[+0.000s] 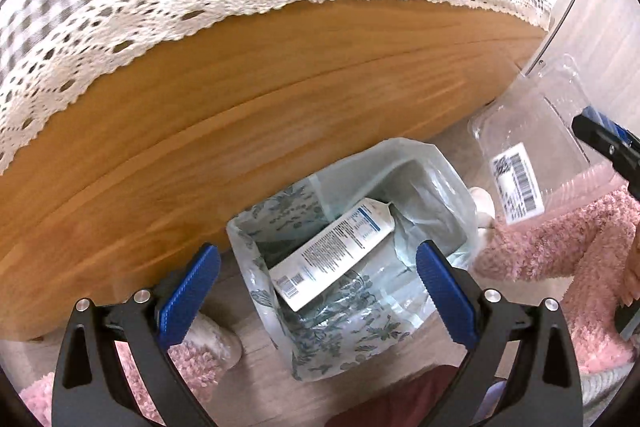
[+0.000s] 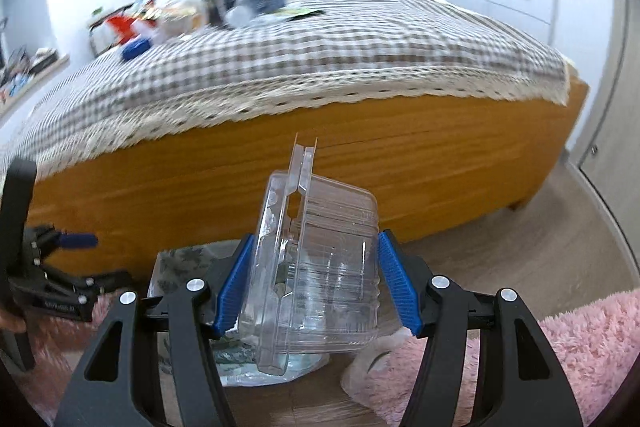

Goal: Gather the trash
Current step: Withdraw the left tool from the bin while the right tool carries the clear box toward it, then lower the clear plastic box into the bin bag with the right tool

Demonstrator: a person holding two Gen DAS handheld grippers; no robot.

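clamshell: a clear plastic clamshell container (image 2: pixel 320 267) stands on edge between the blue pads of the right gripper (image 2: pixel 316 283), its hinged rim flange pointing up and its long axis close to upright in the right wrist view; the left wrist view shows its barcode label (image 1: pixel 516 183) facing that camera.
clamshell, place: held in the air in front of the wooden bed frame (image 1: pixel 280 87), off to one side of the bin and not over its mouth.
right fingers: clamped on the clamshell's two sides, pads pressing the plastic.
left fingers: the left gripper (image 1: pixel 318 301) stands spread wide with nothing between its pads, hanging over the bin's mouth.
bin: a small trash bin (image 1: pixel 320 331) lined with a pale leaf-printed bag (image 1: pixel 436 203) sits on the floor against the bed frame.
bin, contents: one white printed carton (image 1: pixel 332 251) lies slanted inside, its barcode end low and near the camera, its other end up against the liner.
bed: a checked cover with a lace hem (image 2: pixel 320 67) carries a blurred scatter of wrappers and packets near the headboard.
floor: pink fluffy fabric (image 1: pixel 560 247) lies beside the bin.
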